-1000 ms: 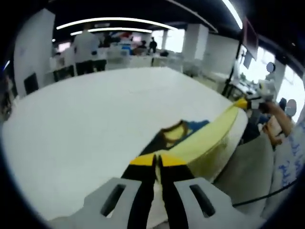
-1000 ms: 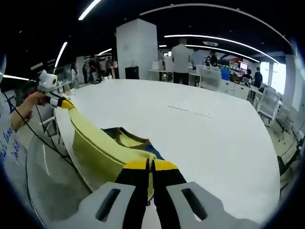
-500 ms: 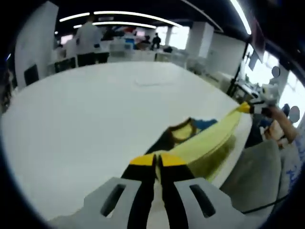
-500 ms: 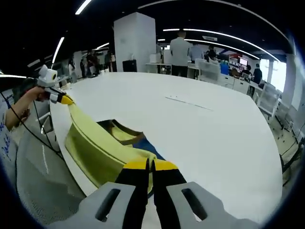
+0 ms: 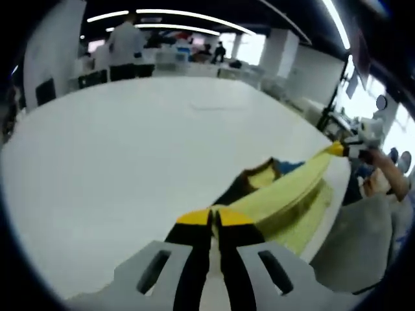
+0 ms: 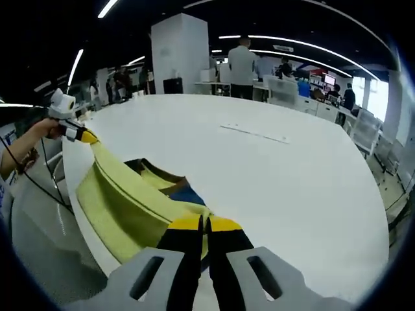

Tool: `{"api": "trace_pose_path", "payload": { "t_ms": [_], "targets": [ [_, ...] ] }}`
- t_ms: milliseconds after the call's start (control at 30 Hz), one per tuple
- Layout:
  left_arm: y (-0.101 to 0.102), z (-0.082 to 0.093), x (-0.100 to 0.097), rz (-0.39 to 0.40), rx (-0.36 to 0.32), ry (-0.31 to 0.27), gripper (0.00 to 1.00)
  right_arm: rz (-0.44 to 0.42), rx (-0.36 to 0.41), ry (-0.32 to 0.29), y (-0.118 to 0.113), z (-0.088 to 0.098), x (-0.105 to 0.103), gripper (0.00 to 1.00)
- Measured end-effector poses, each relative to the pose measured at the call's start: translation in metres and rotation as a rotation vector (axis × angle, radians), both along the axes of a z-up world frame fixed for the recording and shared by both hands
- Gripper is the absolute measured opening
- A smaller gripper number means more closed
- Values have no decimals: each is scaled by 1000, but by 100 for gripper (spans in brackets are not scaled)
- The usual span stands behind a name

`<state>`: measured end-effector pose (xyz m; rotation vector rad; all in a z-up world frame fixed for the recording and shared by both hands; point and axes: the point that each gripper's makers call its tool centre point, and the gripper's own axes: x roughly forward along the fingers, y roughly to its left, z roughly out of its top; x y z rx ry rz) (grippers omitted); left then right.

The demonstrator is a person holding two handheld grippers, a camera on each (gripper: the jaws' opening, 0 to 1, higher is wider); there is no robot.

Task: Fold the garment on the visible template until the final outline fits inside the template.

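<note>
two grippers on garment

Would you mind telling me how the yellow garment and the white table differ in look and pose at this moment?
The yellow garment is bright yellow with darker blue and brown parts, while the white table is plain white. The garment is soft and stretched taut between the left gripper and the right gripper, partly hanging over the edge; the table lies flat and rigid beneath it. What they share: both show in the left gripper view and the right gripper view.
</note>
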<state>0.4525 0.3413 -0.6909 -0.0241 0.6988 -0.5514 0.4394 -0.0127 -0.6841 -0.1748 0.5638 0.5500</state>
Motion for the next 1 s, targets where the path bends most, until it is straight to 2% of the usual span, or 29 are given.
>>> {"api": "trace_pose_path", "payload": {
  "t_ms": [133, 533, 733, 833, 1000],
  "targets": [
    [-1, -9, 6, -8, 6, 8, 0, 1, -14, -2, 0, -7, 9, 3],
    [2, -33, 19, 34, -4, 45, 0, -20, -17, 3, 0, -25, 30, 3],
    [3, -43, 27, 70, -25, 76, 0, -36, -13, 33, 2, -40, 37, 3],
    [4, -49, 31, 77, -23, 87, 0, -38, -15, 38, -1, -46, 46, 3],
    [3, -54, 34, 79, -16, 98, 0, -48, -17, 54, -1, -54, 49, 3]
  ]
}}
